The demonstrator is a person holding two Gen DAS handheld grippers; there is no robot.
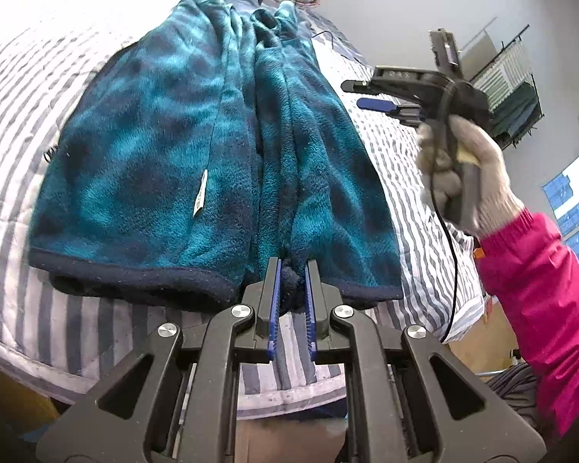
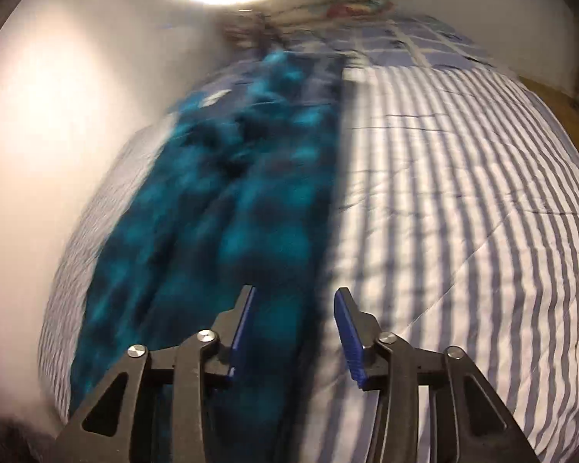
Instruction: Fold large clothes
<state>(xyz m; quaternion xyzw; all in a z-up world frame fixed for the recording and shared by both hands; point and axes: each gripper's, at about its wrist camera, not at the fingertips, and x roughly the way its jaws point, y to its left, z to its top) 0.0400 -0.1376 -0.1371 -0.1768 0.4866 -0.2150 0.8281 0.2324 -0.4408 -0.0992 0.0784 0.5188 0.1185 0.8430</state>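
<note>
The left gripper [image 1: 292, 270] is low at the near edge of the bed [image 1: 27, 88], pointing along it; its fingers [image 1: 273, 281] are clenched on a dark bunch of the hem of the fleece garment [image 1: 181, 146]. The right gripper [image 1: 357, 94] is raised above the bed on the right side, carried by a hand in a knit glove [image 1: 467, 169] with a pink sleeve [image 1: 544, 289]; its fingers [image 2: 351, 328] are released, holding nothing. The garment is fluffy, teal with dark checks and a navy border; it lies lengthwise on the bed, with the middle gathered in folds. The bed cover is quilted, with grey and white stripes.
</note>
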